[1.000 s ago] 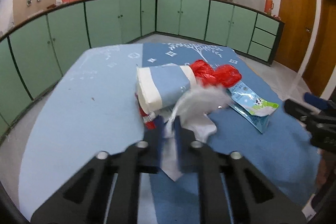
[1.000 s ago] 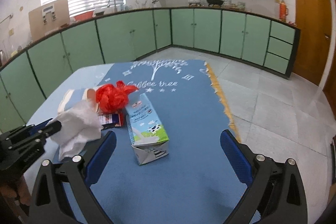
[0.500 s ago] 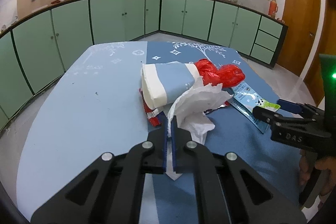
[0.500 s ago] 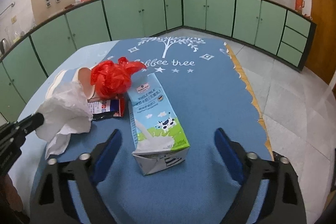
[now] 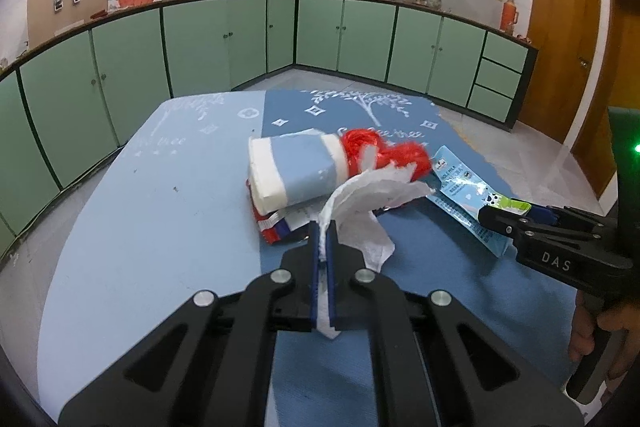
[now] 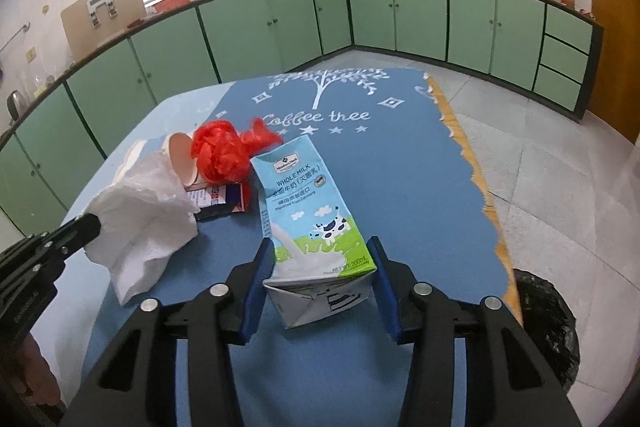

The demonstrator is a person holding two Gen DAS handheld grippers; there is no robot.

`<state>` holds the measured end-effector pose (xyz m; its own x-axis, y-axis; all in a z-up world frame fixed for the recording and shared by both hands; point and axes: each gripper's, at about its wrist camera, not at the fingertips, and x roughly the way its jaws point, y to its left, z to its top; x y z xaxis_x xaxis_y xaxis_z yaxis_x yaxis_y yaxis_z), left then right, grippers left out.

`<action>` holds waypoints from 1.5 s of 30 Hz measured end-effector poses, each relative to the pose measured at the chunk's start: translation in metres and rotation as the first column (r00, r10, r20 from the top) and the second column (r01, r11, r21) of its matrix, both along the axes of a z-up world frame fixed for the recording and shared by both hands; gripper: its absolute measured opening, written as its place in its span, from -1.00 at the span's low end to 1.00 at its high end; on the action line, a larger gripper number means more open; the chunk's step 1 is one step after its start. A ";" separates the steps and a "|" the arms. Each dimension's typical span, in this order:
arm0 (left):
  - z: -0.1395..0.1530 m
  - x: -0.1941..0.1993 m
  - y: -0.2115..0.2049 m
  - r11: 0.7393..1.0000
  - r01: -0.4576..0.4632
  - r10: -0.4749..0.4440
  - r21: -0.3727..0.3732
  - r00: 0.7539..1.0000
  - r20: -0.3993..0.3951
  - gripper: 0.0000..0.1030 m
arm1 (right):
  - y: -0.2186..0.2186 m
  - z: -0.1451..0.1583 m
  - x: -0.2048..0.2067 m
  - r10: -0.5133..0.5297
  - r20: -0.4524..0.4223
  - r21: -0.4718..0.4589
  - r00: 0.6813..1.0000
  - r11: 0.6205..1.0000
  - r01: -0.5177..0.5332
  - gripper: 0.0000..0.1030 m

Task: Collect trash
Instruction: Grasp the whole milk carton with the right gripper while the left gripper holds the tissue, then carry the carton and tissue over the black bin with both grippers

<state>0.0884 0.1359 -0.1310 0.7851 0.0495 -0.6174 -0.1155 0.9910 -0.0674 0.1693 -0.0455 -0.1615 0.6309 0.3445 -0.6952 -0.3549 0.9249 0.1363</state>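
Observation:
A white crumpled tissue [image 5: 368, 199] hangs from my left gripper [image 5: 323, 227], which is shut on it just above the table; the tissue [image 6: 144, 219] also shows at the left of the right wrist view. A blue and white milk carton [image 6: 312, 211] lies flat on the blue cloth. My right gripper [image 6: 320, 251] straddles its near end. Its jaws are closing, and the blue pads [image 6: 260, 279] meet both sides of the carton. In the left wrist view the right gripper [image 5: 512, 213] sits at the carton [image 5: 460, 183].
A red plastic bag [image 6: 224, 155], a paper cup [image 5: 296, 171] on its side and a red and blue wrapper [image 6: 216, 199] lie clustered mid-table. The blue cloth [image 6: 400, 167] ends at a fringed right edge. A black-lined bin [image 6: 548, 327] stands on the floor at the right.
My right gripper came forward and down onto the milk carton and its jaws narrowed from wide open to the carton's sides. The left gripper stayed shut on the tissue.

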 end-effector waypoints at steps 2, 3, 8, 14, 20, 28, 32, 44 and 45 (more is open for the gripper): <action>0.005 -0.003 -0.006 1.000 0.012 -0.012 -0.002 1.000 0.011 -0.96 | -0.006 0.005 -0.005 -0.016 0.004 -0.002 1.000 1.000 0.016 -0.09; 0.007 -0.004 -0.007 1.000 0.018 -0.018 -0.003 1.000 0.016 -0.96 | -0.009 0.007 -0.007 -0.022 0.006 0.003 1.000 1.000 0.022 -0.09; 0.019 -0.006 -0.024 0.998 0.065 -0.065 -0.012 0.997 0.042 -0.96 | -0.033 0.023 -0.024 -0.065 0.027 0.023 0.998 0.998 0.064 -0.09; 0.031 -0.008 -0.051 0.991 0.131 -0.130 -0.012 0.989 0.075 -0.96 | -0.066 0.043 -0.043 -0.132 0.069 0.044 0.989 0.991 0.129 -0.09; 0.040 -0.007 -0.088 0.978 0.208 -0.205 -0.012 0.973 0.104 -0.96 | -0.098 0.060 -0.056 -0.200 0.103 0.056 0.974 0.979 0.195 -0.09; 0.045 0.002 -0.143 0.947 0.321 -0.317 -0.007 0.939 0.131 -0.96 | -0.152 0.071 -0.075 -0.317 0.119 0.065 0.941 0.948 0.311 -0.09; 0.044 0.006 -0.174 0.926 0.378 -0.374 -0.003 0.918 0.136 -0.96 | -0.181 0.069 -0.083 -0.379 0.114 0.064 0.918 0.925 0.374 -0.09; 0.025 0.031 -0.264 0.857 0.515 -0.511 -0.029 0.855 0.091 -0.96 | -0.253 0.046 -0.104 -0.522 0.067 0.044 0.851 0.853 0.520 -0.09; 0.021 0.033 -0.273 0.850 0.526 -0.523 -0.027 0.849 0.080 -0.96 | -0.259 0.044 -0.107 -0.529 0.063 0.042 0.846 0.849 0.527 -0.09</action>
